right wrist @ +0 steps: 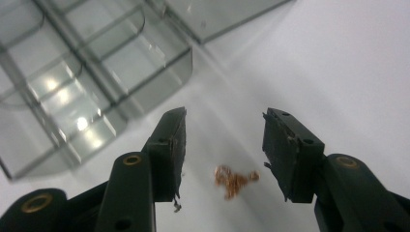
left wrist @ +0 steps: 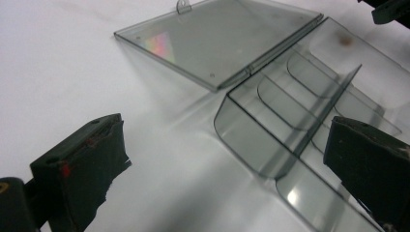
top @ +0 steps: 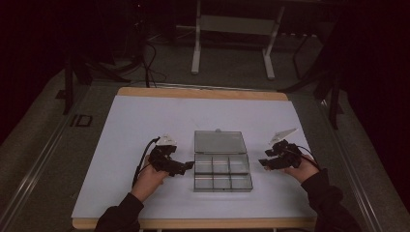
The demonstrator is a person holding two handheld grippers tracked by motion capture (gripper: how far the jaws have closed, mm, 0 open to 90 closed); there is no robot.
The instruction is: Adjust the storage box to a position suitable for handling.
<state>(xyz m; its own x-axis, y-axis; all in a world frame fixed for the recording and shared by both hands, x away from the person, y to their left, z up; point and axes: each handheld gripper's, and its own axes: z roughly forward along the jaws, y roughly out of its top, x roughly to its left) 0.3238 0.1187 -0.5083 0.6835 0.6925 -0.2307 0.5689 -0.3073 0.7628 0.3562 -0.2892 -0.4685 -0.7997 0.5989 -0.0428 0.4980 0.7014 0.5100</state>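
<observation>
Coppery bits (right wrist: 236, 180), perhaps, under right gripper (right wrist: 223, 145).

room dim | grey floor (top: 232, 67) | white frame legs (top: 196, 43) | white-topped table (top: 145, 121)

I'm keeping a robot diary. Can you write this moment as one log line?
box: open, lid flat | left gripper: open, beside box | right gripper: open, over small orange bits | nothing held

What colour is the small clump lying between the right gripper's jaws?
Coppery orange small clump, clearest in the right gripper view.
</observation>
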